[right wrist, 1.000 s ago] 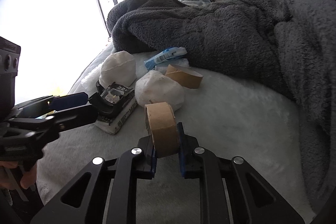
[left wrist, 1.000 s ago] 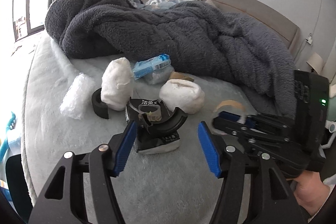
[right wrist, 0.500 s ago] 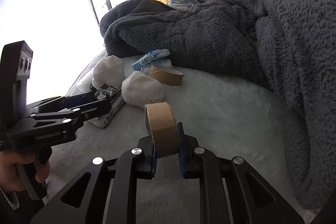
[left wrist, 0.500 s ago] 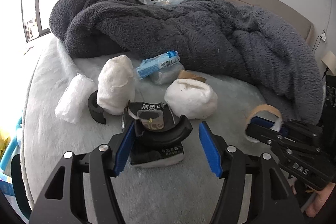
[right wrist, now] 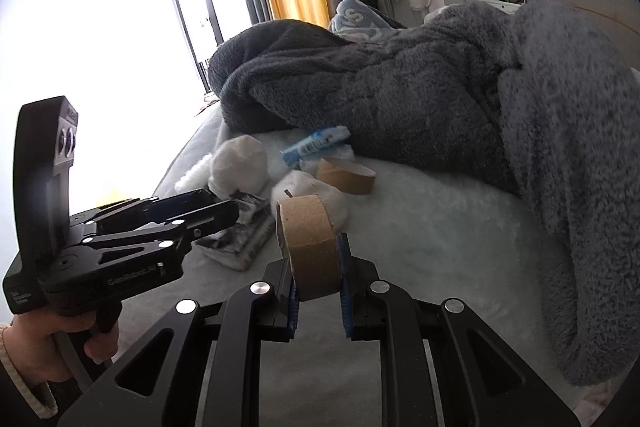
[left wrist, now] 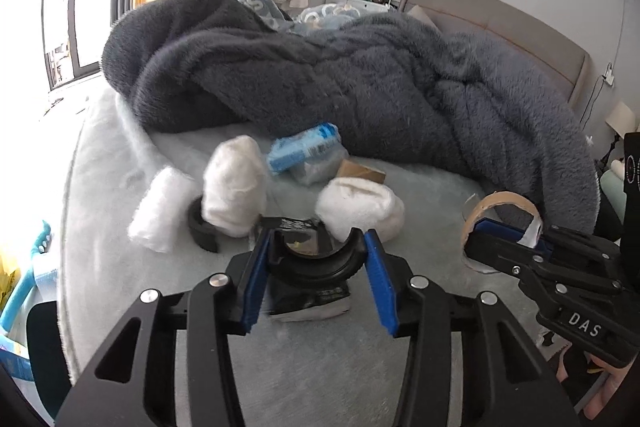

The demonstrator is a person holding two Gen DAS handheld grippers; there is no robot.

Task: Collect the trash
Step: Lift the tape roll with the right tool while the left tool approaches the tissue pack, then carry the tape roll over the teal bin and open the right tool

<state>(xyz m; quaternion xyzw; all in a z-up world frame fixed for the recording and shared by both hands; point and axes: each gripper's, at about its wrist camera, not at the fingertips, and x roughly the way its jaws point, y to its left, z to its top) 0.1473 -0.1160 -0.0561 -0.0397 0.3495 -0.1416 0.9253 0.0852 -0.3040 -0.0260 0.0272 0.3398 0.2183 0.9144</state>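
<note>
Left gripper (left wrist: pixel 317 279) fingers just closed onto black holder (left wrist: pixel 310 265) (on bed); right gripper (right wrist: pixel 317 287) clamps tape core (right wrist: pixel 310 247).

Right tongs (right wrist: pixel 318 279) clamp a cardboard tape core (right wrist: pixel 310 243).

Straight ahead of my left claw (left wrist: pixel 318 267) the way is blocked: a black half-ring (left wrist: pixel 316 269) sits between its blue pads on a dark packet (left wrist: pixel 308 301). Crowded close behind are 2 white wads (left wrist: pixel 234 185) (left wrist: pixel 360 209), a black roll (left wrist: pixel 202 231) and a blue wrapper (left wrist: pixel 304 147). The heaped grey blanket (left wrist: pixel 360 91) walls off the far side. My right claw (right wrist: pixel 318 283) with its cardboard ring (right wrist: pixel 308 243) stands just beside on the right. The pale bedspread (left wrist: pixel 320 367) beneath my fingers lies bare.
</note>
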